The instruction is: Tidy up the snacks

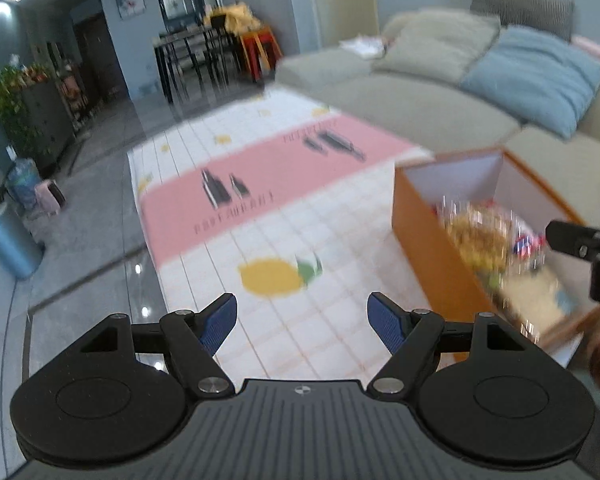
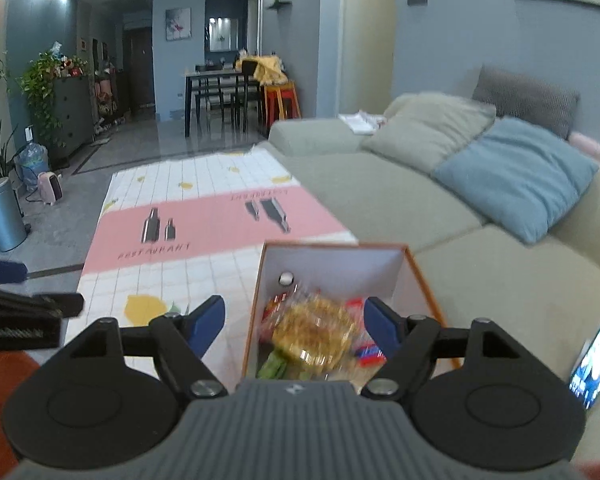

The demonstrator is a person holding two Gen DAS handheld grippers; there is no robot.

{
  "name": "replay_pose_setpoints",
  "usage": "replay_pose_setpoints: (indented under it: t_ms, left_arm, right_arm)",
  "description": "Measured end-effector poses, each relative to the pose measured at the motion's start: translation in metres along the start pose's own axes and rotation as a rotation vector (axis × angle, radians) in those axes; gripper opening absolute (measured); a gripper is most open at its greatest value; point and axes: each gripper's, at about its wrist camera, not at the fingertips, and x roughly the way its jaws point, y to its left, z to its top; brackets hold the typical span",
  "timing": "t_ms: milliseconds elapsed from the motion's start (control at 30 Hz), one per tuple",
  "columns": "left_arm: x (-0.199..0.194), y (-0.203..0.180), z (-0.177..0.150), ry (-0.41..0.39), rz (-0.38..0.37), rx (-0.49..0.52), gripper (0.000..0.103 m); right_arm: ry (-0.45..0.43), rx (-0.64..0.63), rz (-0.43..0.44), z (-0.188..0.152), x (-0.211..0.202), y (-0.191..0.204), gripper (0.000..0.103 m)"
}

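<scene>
An orange box (image 2: 420,276) with a white inside stands on the table and holds several snack packs; a clear bag of yellow snacks (image 2: 316,332) lies on top, blurred. The box also shows at the right of the left wrist view (image 1: 420,240), with the yellow bag (image 1: 480,240) inside. My right gripper (image 2: 294,324) is open and empty, just above the box's near end. My left gripper (image 1: 302,320) is open and empty over the patterned tablecloth (image 1: 260,208), left of the box. The right gripper's finger (image 1: 580,238) shows at the right edge of the left wrist view.
The tablecloth (image 2: 204,216) is white checked with a pink band. A grey-green sofa (image 2: 380,184) with cushions runs along the right. A phone (image 2: 594,360) stands lit at the right. A dining table (image 2: 220,92), cabinet with plants and a blue bin (image 2: 2,216) stand beyond.
</scene>
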Motion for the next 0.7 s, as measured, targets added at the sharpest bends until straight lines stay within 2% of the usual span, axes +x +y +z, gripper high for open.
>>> replay_pose_setpoints:
  t_ms: [200, 367, 500, 700]
  left_arm:
    - [0.028, -0.009, -0.015, 0.152, -0.047, 0.003, 0.088]
    - [0.037, -0.01, -0.017, 0.172, -0.031, 0.014, 0.088]
    - [0.037, -0.01, -0.015, 0.159, 0.002, 0.022, 0.088]
    - [0.037, -0.011, -0.009, 0.159, -0.01, 0.018, 0.088]
  right_arm:
    - [0.13, -0.016, -0.005, -0.013, 0.021, 0.007, 0.075]
    - [0.194, -0.007, -0.003, -0.013, 0.039, 0.008, 0.075]
    - [0.231, 0.028, 0.007, -0.016, 0.045, 0.005, 0.075]
    - [0.25, 0.039, -0.005, -0.018, 0.048, 0.005, 0.075]
